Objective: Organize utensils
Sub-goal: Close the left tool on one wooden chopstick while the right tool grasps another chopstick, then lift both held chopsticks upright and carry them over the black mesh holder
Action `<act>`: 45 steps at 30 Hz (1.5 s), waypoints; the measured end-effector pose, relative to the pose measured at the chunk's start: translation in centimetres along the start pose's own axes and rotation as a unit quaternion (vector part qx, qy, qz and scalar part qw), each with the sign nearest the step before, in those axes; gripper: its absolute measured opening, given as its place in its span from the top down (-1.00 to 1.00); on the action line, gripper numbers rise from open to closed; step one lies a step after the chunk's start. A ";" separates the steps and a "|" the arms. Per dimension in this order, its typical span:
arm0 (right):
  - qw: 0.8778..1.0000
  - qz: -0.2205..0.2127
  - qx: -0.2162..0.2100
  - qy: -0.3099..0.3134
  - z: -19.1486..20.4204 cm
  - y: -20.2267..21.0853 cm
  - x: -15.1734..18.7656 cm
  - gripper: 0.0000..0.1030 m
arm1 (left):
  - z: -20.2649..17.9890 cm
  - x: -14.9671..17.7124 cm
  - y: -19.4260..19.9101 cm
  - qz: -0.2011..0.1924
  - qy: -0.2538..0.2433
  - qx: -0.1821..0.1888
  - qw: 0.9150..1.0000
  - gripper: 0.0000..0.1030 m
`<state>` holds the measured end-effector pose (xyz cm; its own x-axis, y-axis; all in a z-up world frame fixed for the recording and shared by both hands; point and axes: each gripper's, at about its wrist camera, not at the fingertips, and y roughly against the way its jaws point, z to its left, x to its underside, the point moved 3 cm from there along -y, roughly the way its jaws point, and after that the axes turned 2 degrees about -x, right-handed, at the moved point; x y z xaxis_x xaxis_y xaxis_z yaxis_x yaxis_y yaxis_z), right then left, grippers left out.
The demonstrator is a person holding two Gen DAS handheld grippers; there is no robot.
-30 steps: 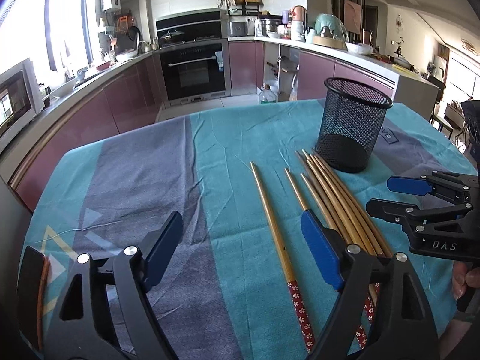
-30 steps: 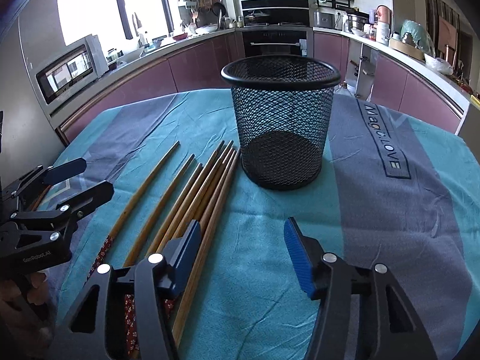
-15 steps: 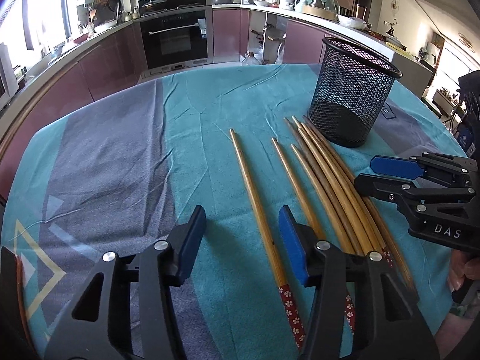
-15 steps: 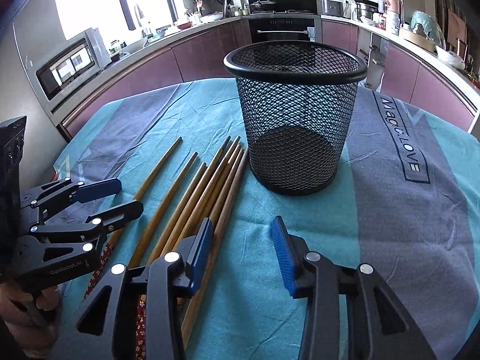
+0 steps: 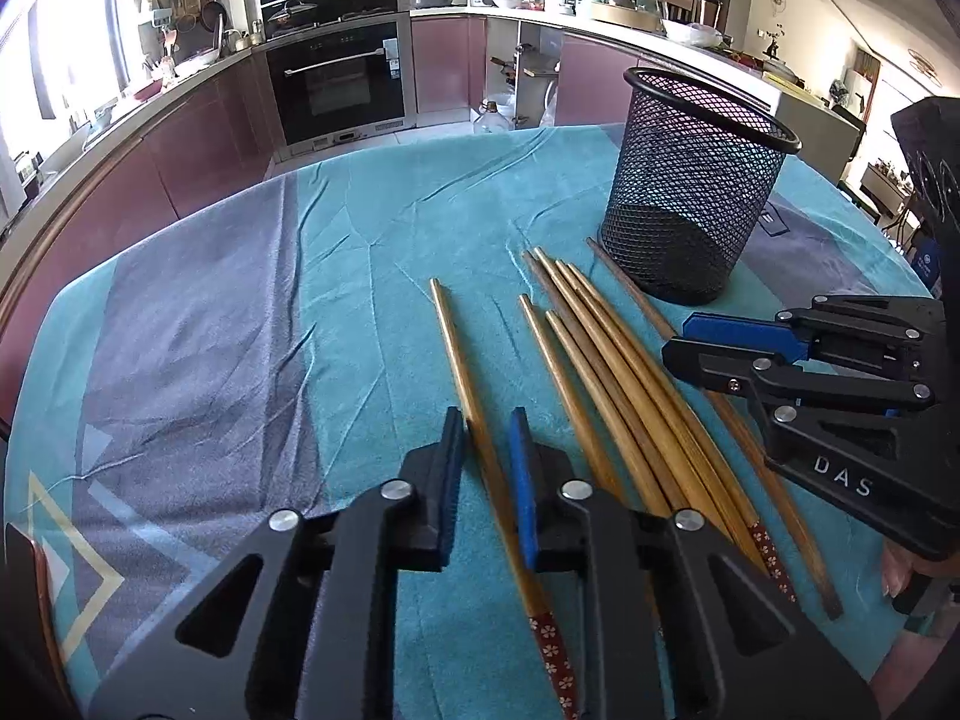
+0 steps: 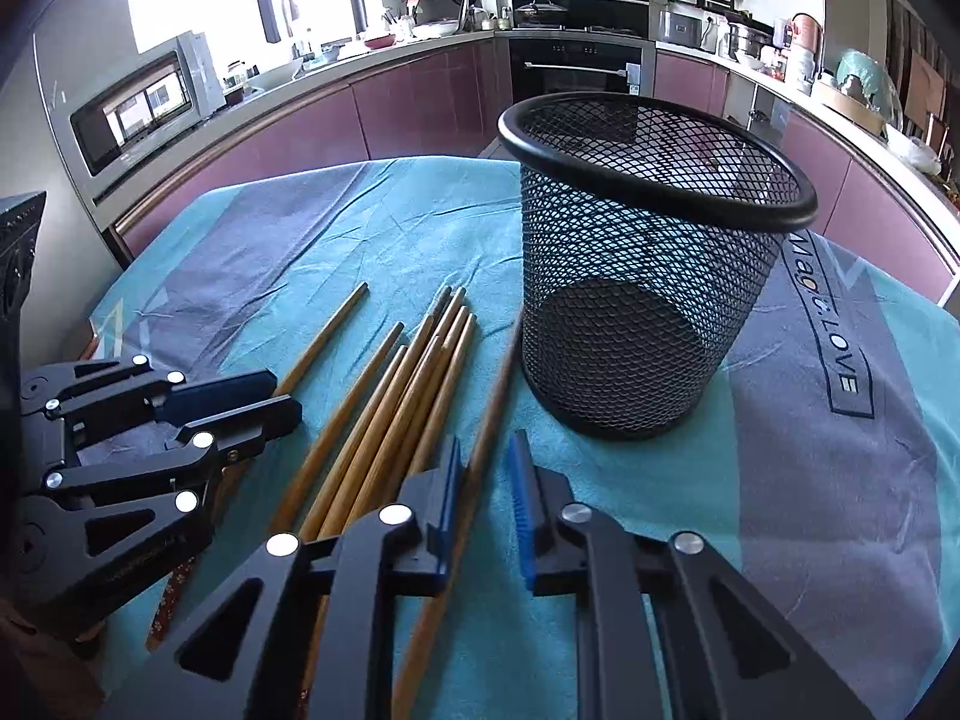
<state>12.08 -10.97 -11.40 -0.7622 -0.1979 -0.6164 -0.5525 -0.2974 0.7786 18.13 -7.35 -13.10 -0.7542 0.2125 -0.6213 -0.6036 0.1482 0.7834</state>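
Bamboo chopsticks (image 5: 606,372), floral-ended, lie lengthwise, tips toward the basket (image 5: 696,204); left tongs (image 5: 487,468) and right tongs (image 6: 485,480) each just narrowed around 1.

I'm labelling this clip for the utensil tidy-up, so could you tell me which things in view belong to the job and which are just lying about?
Part of the job:
- chopsticks on the cloth
- mesh holder, empty
- left gripper and right gripper, each closing around one chopstick

Just lying about:
- tablecloth
- oven
- microwave
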 end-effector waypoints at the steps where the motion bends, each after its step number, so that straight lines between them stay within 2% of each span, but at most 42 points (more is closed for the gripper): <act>1: 1.000 0.000 -0.007 -0.005 -0.1 0.1 0.0 0.87 | 0.0 0.0 0.1 -0.001 0.003 0.000 1.000 0.78; 4: 1.000 -0.002 -0.020 -0.012 -0.4 0.4 0.2 0.89 | 0.3 0.1 0.3 -0.002 0.019 0.006 1.000 0.85; 9: 0.999 -0.019 -0.048 -0.014 -0.3 2.1 0.1 0.90 | 1.0 0.1 1.2 -0.009 0.039 0.010 0.999 0.85; 13: 0.995 -0.048 -0.083 -0.008 0.0 4.5 -0.4 0.90 | 1.8 -0.4 3.1 -0.024 0.049 0.038 0.998 0.85; 19: 0.987 -0.107 -0.118 -0.011 -0.6 8.9 -2.1 0.90 | 2.7 -3.0 8.2 -0.078 0.056 0.095 0.991 0.85; 24: 0.978 -0.162 -0.134 -0.011 -1.5 12.6 -3.7 0.90 | 2.9 -5.5 12.6 -0.130 0.055 0.136 0.981 0.85; 27: 0.972 -0.190 -0.135 -0.001 -1.8 14.4 -4.8 0.90 | 2.8 -7.1 15.0 -0.162 0.056 0.153 0.973 0.85; 30: 0.968 -0.214 -0.131 0.008 -2.2 15.7 -6.1 0.90 | 2.9 -9.0 16.9 -0.191 0.059 0.153 0.968 0.86; 38: 0.959 -0.263 -0.102 0.026 -3.7 18.4 -9.9 0.90 | 1.5 -15.3 19.8 -0.238 0.066 0.169 0.954 0.85; 42: 0.956 -0.278 -0.088 0.018 -5.4 19.0 -11.0 0.90 | 0.1 -17.8 20.0 -0.241 0.060 0.179 0.952 0.86; 45: 0.957 -0.279 -0.078 0.011 -6.6 18.6 -11.5 0.90 | -1.3 -18.8 18.8 -0.234 0.046 0.168 0.956 0.86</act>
<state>12.78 -20.36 9.37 -0.3550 0.0140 -0.9347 -0.8133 -0.4977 0.3014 20.59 -9.84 13.27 -0.4500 -0.0363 -0.8923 -0.7751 0.5122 0.3700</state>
